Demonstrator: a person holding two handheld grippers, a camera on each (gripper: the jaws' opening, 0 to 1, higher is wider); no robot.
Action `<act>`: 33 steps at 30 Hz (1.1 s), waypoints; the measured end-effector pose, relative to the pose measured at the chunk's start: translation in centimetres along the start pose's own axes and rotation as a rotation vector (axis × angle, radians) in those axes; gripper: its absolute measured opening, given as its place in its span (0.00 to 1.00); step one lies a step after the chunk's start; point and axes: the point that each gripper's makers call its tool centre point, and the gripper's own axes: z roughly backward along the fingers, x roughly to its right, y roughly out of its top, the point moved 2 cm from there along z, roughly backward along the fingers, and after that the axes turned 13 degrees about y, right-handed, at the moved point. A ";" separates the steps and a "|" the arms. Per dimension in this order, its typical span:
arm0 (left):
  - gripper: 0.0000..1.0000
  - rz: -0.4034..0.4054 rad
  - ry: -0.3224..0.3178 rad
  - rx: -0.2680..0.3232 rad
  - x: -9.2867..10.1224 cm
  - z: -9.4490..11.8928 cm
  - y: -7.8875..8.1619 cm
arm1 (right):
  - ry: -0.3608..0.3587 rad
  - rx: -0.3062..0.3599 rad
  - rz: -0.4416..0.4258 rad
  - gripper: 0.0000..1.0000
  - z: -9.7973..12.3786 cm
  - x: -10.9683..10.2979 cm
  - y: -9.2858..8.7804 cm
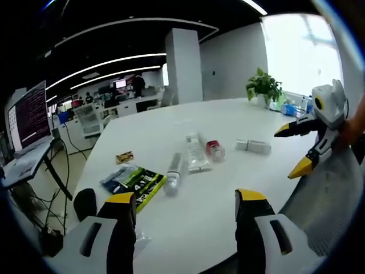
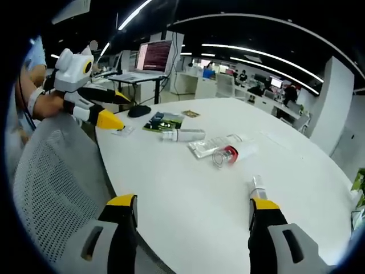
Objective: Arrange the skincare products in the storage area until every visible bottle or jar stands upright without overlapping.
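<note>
Bright window glare, soft fisheye blur

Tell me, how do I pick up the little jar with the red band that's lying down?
Grip the jar across its round body, at the red band, probably coming straight down from above. It lies on its side on the table, its clear end pointing at the right tongs, with a flat tube close behind, so a sideways approach looks crowded.

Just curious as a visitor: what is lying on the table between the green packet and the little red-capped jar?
In the left gripper view, between the green packet and the red-capped jar lie a clear bottle and a flat tube, both on their sides.
</note>
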 end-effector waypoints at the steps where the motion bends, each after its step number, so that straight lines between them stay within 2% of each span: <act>1: 0.68 -0.009 -0.001 0.000 0.0 0.0 0.0 | -0.001 -0.001 -0.001 0.79 0.0 0.0 0.0; 6: 0.67 -0.001 0.001 0.015 -0.1 0.2 0.2 | -0.016 0.010 0.001 0.78 0.3 0.2 0.1; 11: 0.66 -0.012 -0.002 0.002 0.0 0.1 0.0 | 0.009 -0.018 0.009 0.78 -0.2 -0.3 -0.2; 13: 0.65 -0.009 -0.002 0.010 0.0 0.1 0.2 | 0.013 -0.004 0.022 0.78 0.0 -0.5 0.1; 19: 0.64 -0.023 0.000 -0.003 0.0 0.0 -0.1 | 0.026 -0.030 0.009 0.78 -0.4 -0.5 -0.3; 23: 0.64 -0.020 0.012 0.009 -0.3 0.1 0.1 | 0.035 -0.016 0.023 0.77 -0.2 -0.8 -0.1; 25: 0.63 -0.017 0.010 0.004 -0.3 0.1 0.0 | 0.036 -0.032 0.018 0.77 -0.4 -0.7 -0.2; 28: 0.63 -0.042 -0.005 -0.002 0.1 0.1 -0.2 | 0.032 -0.024 0.009 0.77 -0.3 -0.5 -0.2; 33: 0.63 -0.037 0.001 -0.003 0.0 0.1 -0.1 | 0.034 -0.008 -0.024 0.78 -0.1 -0.2 0.0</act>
